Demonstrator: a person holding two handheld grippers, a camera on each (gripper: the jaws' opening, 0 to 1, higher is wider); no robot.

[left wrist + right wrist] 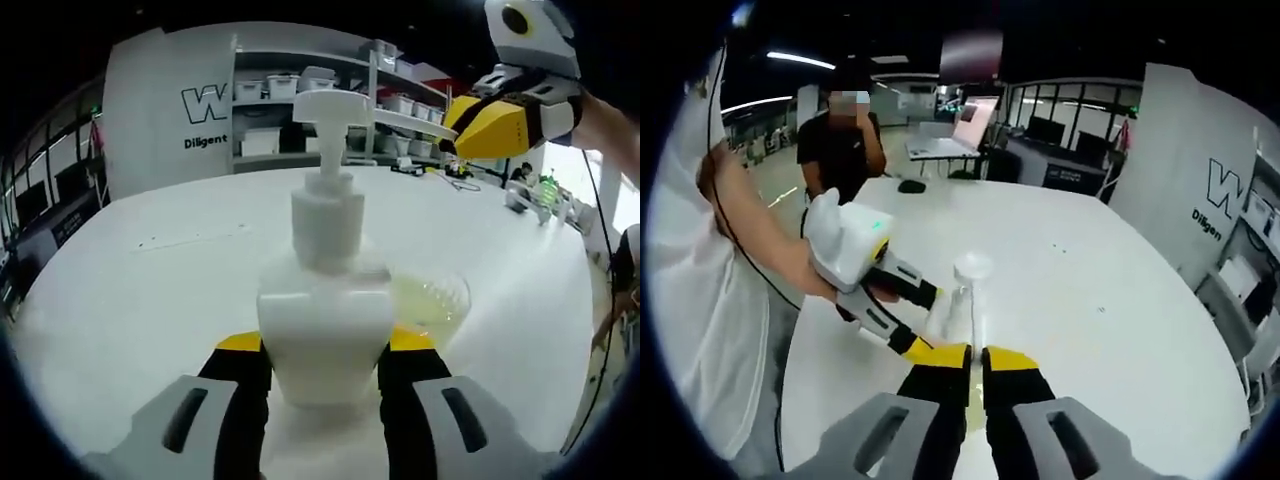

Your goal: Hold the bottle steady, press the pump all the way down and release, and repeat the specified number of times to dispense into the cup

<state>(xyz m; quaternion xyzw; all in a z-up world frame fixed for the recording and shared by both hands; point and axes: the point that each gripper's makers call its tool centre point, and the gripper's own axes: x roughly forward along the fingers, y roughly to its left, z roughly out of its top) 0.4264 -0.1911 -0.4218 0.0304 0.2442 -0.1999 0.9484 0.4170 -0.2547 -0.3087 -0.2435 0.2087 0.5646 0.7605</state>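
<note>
The left gripper point(325, 365) has its fingers clamped on the bottle point(326, 320), which stands on the white bench point(140, 300) touching the cup point(432, 305). The right gripper point(975, 362), fingers together, hovers above the pump point(972, 266); best to press straight down, keeping the spout over the cup.

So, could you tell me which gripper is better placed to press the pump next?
Right. The left gripper is clamped around the bottle, while the right gripper hangs shut just above the pump.
</note>
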